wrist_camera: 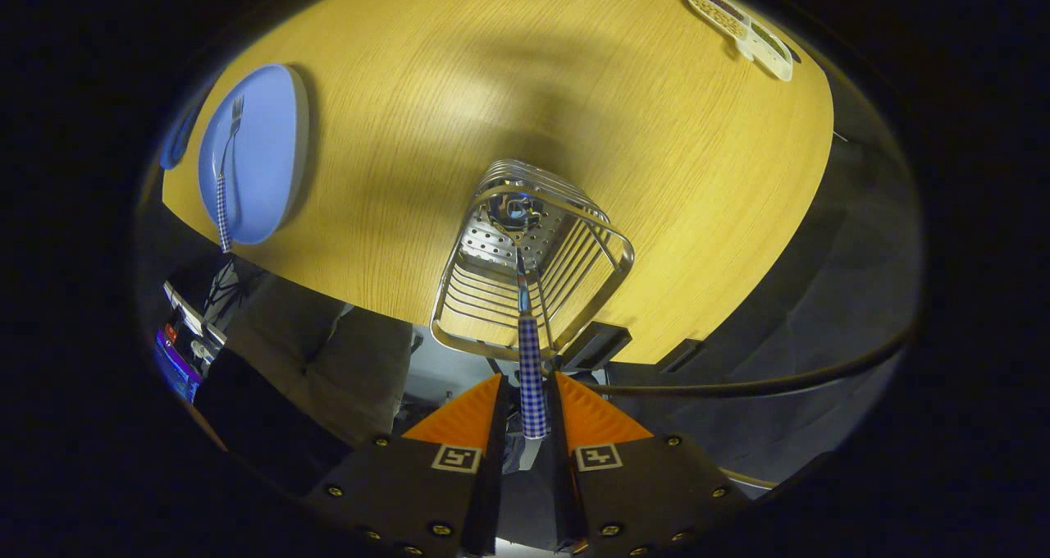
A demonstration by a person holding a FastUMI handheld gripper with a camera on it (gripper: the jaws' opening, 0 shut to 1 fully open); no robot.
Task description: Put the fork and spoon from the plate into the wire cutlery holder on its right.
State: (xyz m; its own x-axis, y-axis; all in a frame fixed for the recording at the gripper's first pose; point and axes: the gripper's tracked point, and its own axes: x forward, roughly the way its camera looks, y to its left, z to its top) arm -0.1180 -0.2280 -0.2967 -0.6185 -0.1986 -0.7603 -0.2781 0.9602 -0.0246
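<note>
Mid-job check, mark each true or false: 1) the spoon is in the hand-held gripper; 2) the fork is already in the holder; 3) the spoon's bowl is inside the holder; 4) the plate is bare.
1) True: the hand-held gripper is shut on the spoon handle.
2) False: the fork lies on the plate.
3) True: its bowl sits down in the holder.
4) False: the fork is on it.

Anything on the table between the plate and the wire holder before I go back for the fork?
No, in the gripper view only bare tabletop lies between the plate and the wire holder. The tongs grip the spoon.
</note>
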